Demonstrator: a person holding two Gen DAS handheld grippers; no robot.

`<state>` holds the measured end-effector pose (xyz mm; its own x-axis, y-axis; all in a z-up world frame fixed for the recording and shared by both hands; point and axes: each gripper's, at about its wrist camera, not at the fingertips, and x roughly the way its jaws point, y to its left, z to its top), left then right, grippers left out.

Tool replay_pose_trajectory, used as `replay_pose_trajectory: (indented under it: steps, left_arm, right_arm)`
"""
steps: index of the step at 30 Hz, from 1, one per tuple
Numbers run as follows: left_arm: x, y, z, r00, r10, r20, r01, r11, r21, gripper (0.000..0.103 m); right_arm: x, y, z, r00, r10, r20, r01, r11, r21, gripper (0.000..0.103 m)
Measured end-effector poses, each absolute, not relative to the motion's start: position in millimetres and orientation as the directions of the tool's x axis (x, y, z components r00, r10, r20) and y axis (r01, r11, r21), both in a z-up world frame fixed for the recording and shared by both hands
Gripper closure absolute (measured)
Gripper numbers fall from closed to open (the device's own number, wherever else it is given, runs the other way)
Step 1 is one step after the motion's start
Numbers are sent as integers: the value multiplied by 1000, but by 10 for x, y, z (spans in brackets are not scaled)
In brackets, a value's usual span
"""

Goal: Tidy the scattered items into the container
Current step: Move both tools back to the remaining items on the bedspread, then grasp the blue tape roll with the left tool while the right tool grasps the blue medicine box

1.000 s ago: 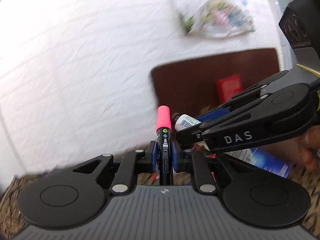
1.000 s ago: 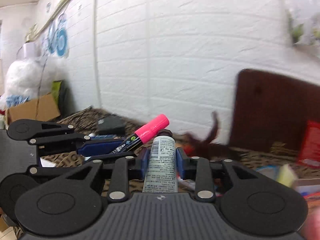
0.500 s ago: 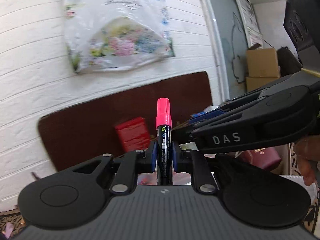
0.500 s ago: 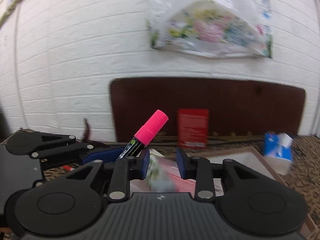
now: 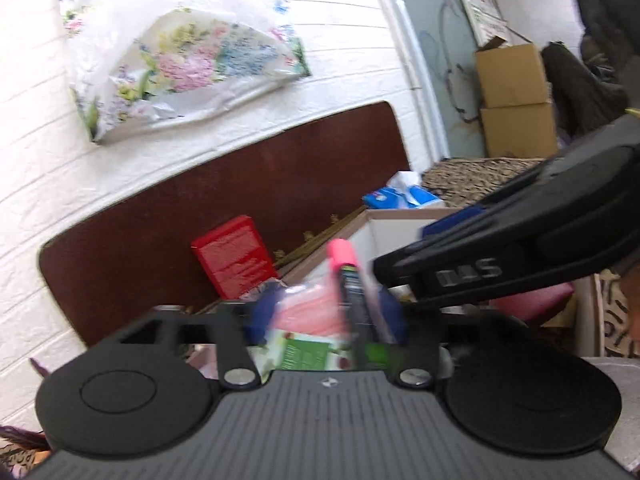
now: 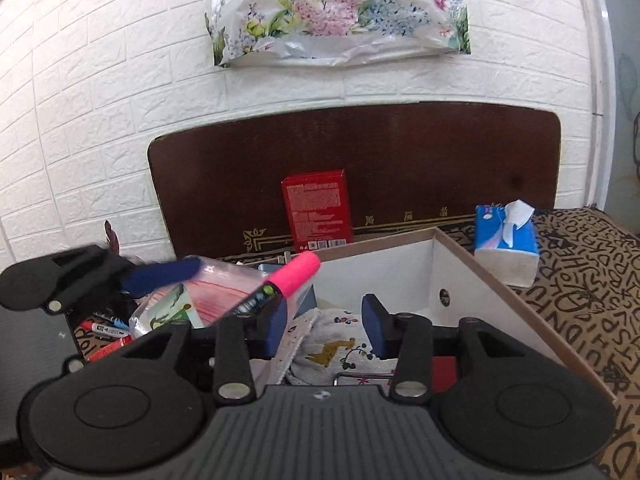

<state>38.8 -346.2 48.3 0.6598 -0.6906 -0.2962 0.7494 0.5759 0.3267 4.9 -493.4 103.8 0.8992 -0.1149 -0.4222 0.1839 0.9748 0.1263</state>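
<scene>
The pink marker [image 5: 347, 276] is blurred between the left gripper's [image 5: 326, 316] opening jaws; the right gripper's [image 6: 323, 322] jaws are opening, empty.

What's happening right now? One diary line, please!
left gripper: opening, pink marker between jaws | right gripper: opening, empty | ahead: white box

The box [image 6: 476, 280] has smooth matt white walls with a raw board edge. The marker [image 6: 294, 272] is glossy pink plastic. The board [image 6: 400, 160] is dark polished wood; the cloth [image 6: 344, 344] is soft printed fabric.
</scene>
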Motion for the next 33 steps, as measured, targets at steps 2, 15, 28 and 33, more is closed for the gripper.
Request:
replay_pose_trajectory:
  steps: [2, 15, 28, 33]
  left_arm:
    - [346, -3380, 526, 664, -698, -268, 743, 577, 338, 18]
    - [211, -2340, 684, 721, -666, -191, 688, 657, 307, 16]
    - [279, -1370, 82, 807, -486, -337, 582, 752, 310, 15]
    - [430, -1465, -217, 783, -477, -400, 607, 726, 322, 15]
  right_arm:
    - [-12, -4906, 1090, 904, -130, -408, 193, 974, 118, 47]
    - [-105, -4009, 1403, 940, -54, -338, 68, 997, 32, 32]
    - [250, -2614, 845, 870, 219, -442, -242, 970, 3, 18]
    - [339, -2528, 538, 839, 206, -504, -229, 973, 16, 18]
